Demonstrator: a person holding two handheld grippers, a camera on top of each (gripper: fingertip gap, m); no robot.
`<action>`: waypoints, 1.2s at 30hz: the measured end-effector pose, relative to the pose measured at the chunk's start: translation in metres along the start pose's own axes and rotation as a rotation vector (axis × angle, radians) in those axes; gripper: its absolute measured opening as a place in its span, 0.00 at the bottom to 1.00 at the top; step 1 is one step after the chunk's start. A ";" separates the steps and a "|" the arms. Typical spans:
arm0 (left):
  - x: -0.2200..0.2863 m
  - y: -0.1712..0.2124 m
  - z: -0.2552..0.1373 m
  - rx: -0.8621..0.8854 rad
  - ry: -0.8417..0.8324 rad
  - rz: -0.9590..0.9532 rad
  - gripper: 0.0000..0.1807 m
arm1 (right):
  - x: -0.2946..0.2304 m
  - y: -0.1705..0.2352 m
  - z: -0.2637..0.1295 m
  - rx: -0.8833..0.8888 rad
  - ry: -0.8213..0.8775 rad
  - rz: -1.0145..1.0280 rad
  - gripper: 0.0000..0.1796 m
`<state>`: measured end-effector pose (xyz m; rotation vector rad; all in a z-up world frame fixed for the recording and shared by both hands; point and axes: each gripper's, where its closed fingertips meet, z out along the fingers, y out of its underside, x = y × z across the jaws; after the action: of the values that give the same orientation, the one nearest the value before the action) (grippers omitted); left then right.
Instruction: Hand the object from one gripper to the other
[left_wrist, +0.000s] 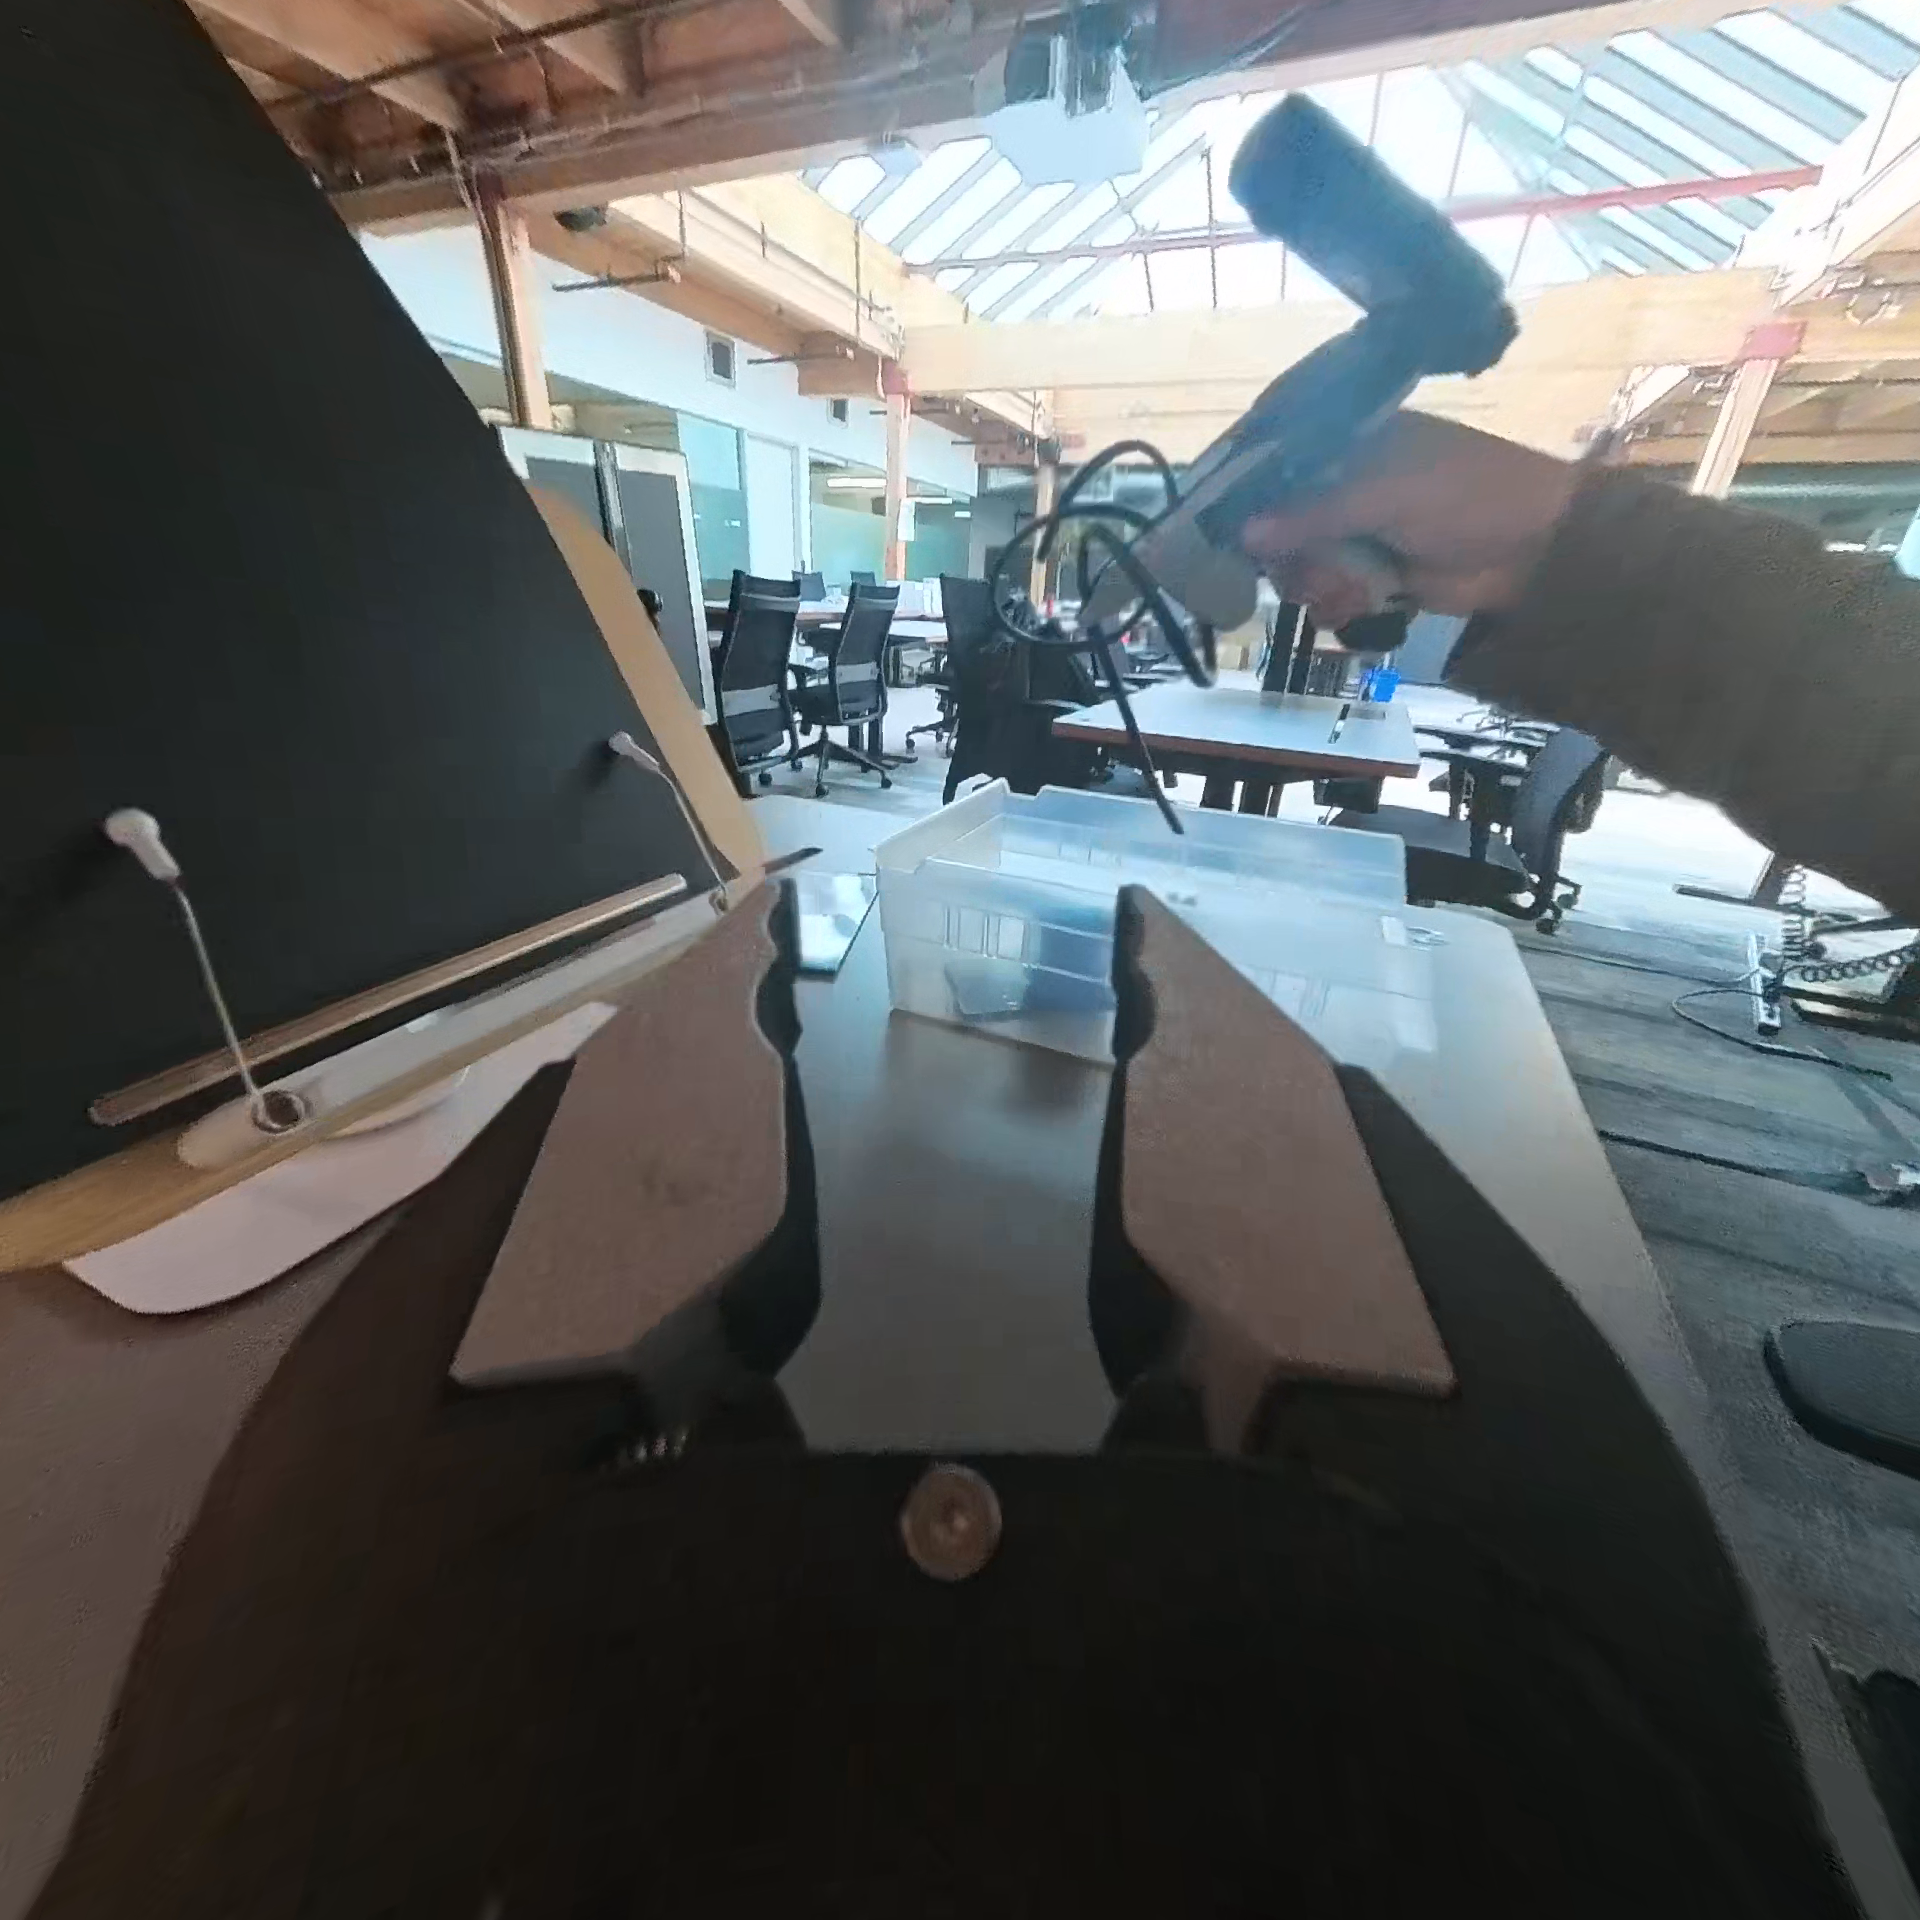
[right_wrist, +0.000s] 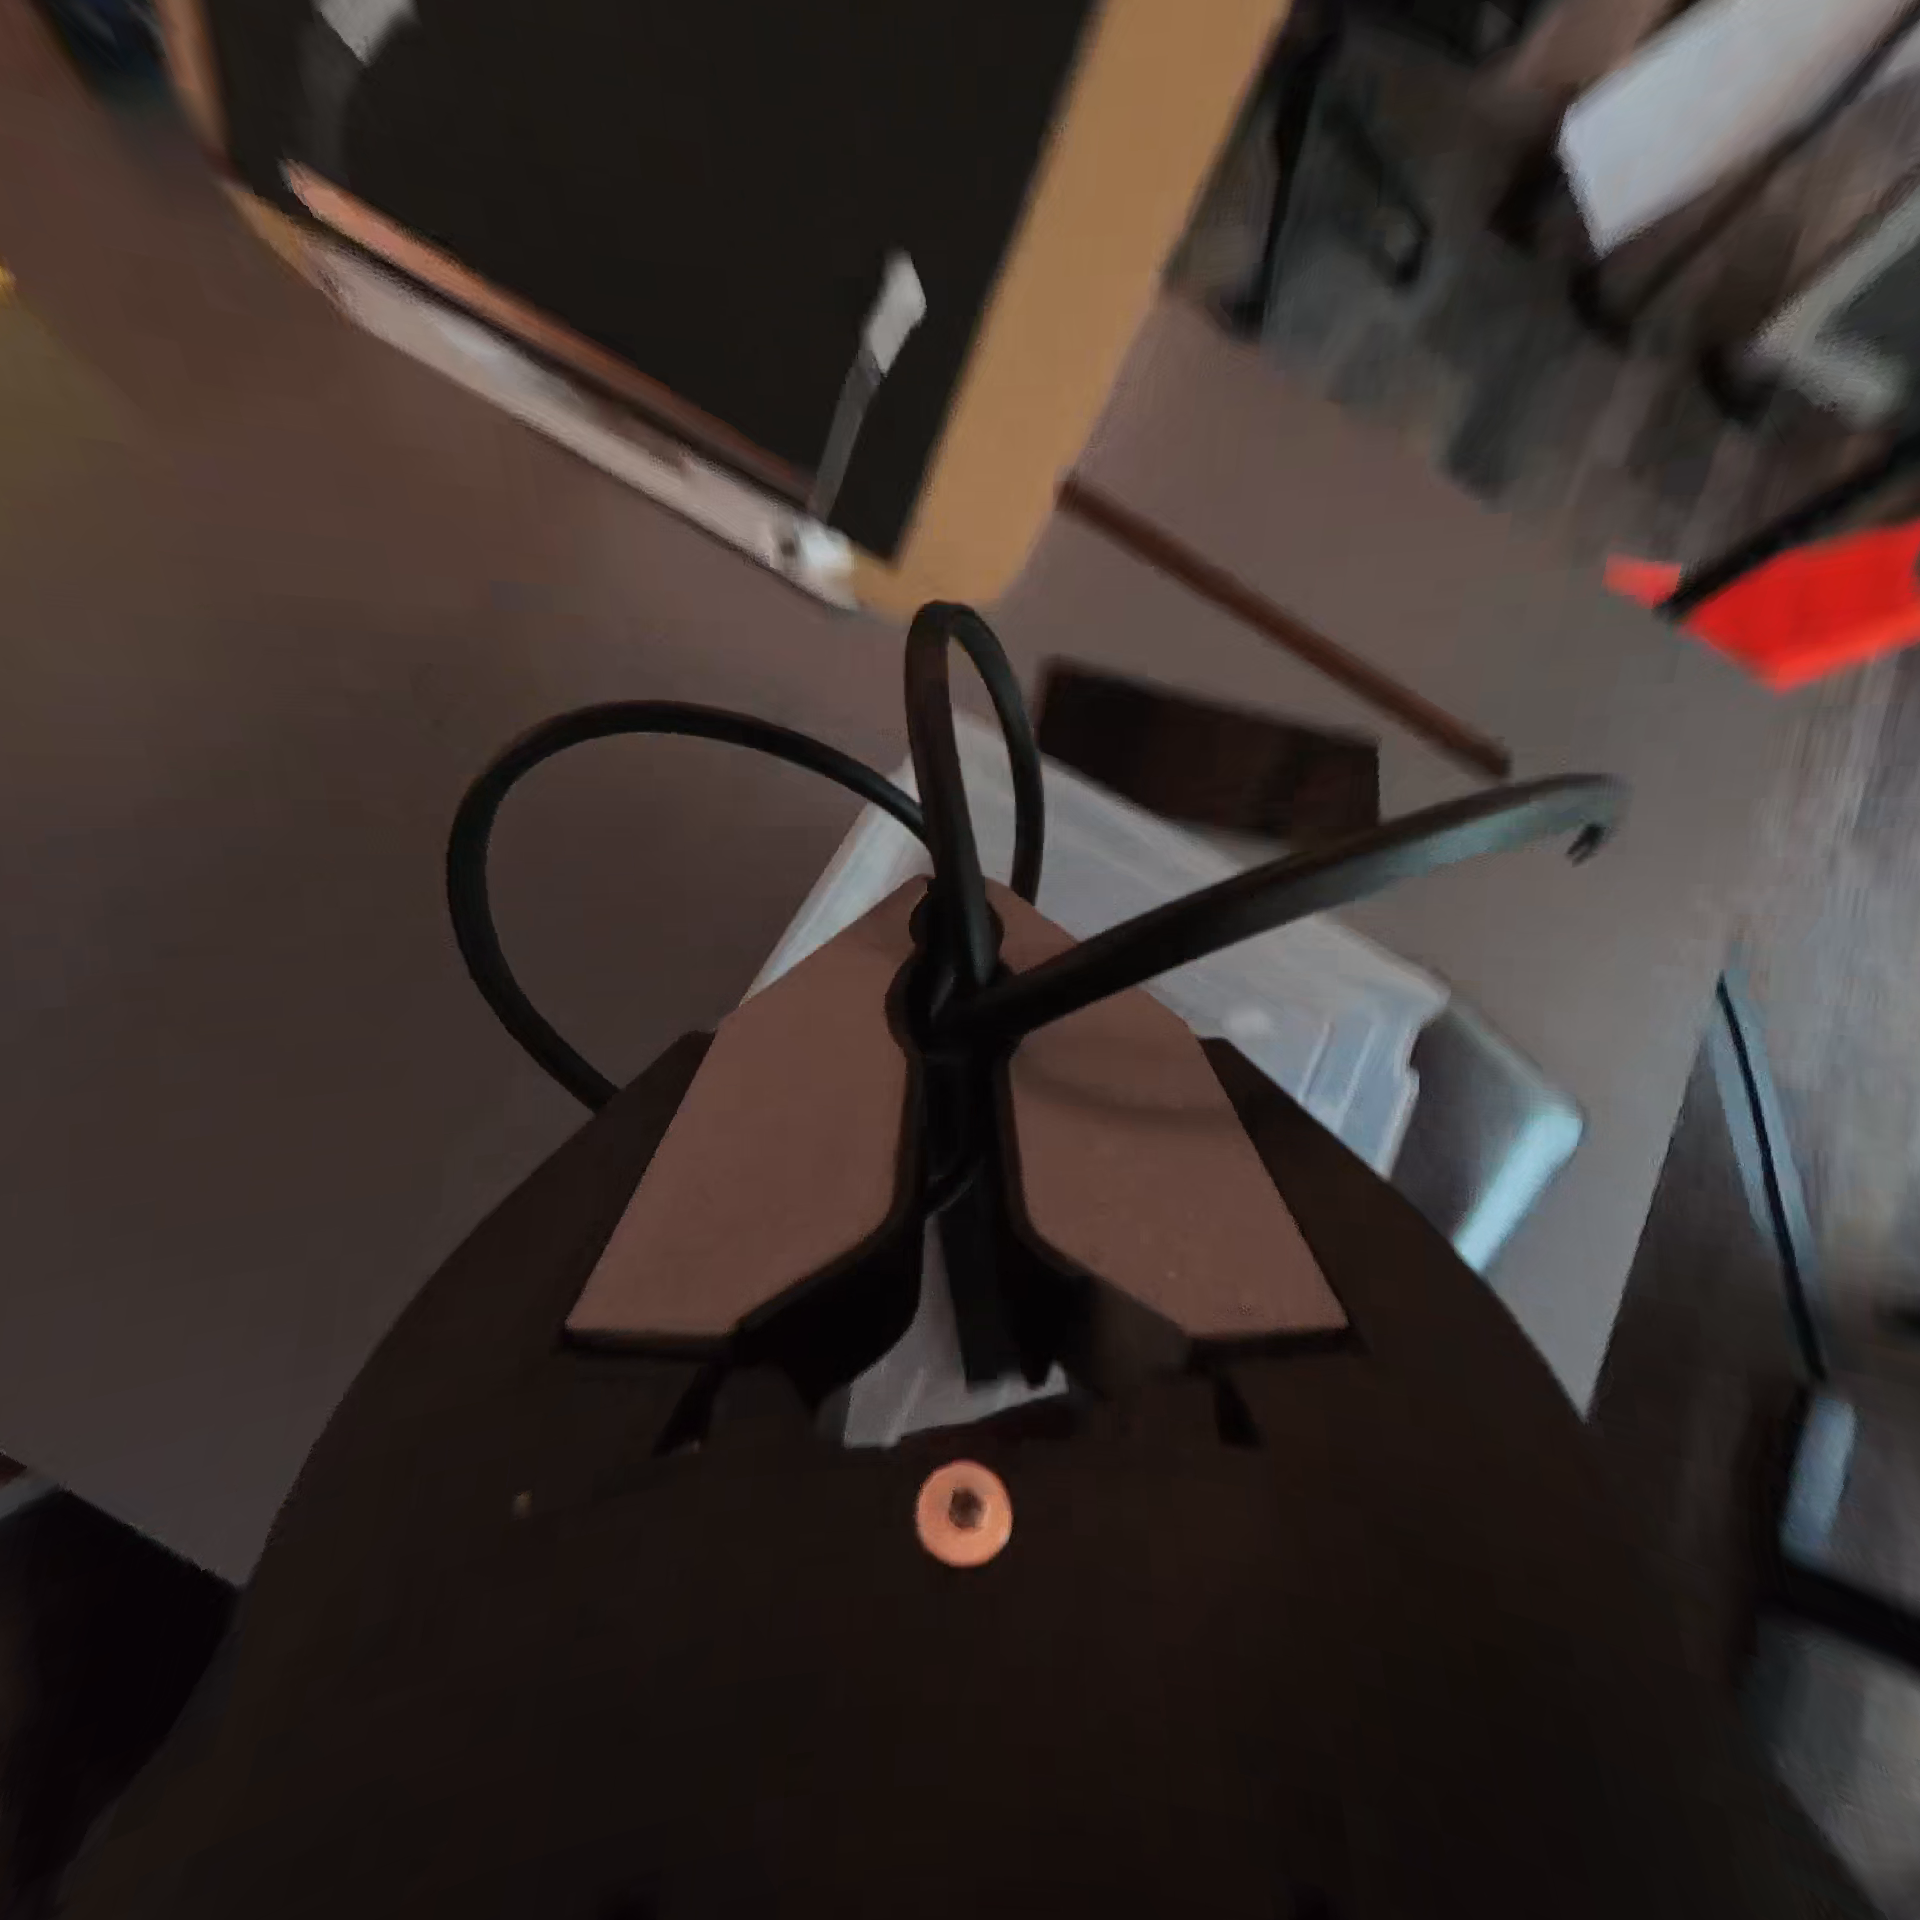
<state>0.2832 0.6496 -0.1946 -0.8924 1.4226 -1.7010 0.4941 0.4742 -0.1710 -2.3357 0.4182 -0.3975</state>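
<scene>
A black cable (right_wrist: 727, 727), looped and loose-ended, is pinched between the fingers of my right gripper (right_wrist: 951, 935), which is shut on it. In the left wrist view the right gripper (left_wrist: 1132, 582) is held high in a person's hand, above and beyond the clear plastic bin (left_wrist: 1299, 862), with the cable (left_wrist: 1091, 582) hanging in loops and one end dangling toward the bin. My left gripper (left_wrist: 951, 914) is open and empty, low over the dark table, pointing at the bin.
A black board with a wooden frame (left_wrist: 260, 623) leans at the left, with white-tipped pegs (left_wrist: 135, 831) on its ledge. The clear bin (right_wrist: 1195, 883) lies below the right gripper. Office chairs and desks (left_wrist: 1236, 727) stand behind. A red object (right_wrist: 1797, 613) is far right. Some 30 cm of space lies between my two pairs of fingers.
</scene>
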 end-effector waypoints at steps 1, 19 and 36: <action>-0.001 0.006 0.002 -0.029 -0.006 0.006 0.32 | 0.010 0.022 0.012 -0.082 0.015 0.024 0.02; -0.013 0.048 0.014 -0.197 -0.083 0.031 0.39 | 0.012 0.031 0.014 -0.129 0.039 0.169 0.42; -0.066 0.103 0.003 -0.444 -0.303 0.002 0.40 | -0.224 -0.029 0.171 0.369 -0.358 0.114 0.44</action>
<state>0.3283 0.6933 -0.2997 -1.3243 1.6083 -1.1973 0.3651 0.6877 -0.3059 -1.9582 0.2744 0.0056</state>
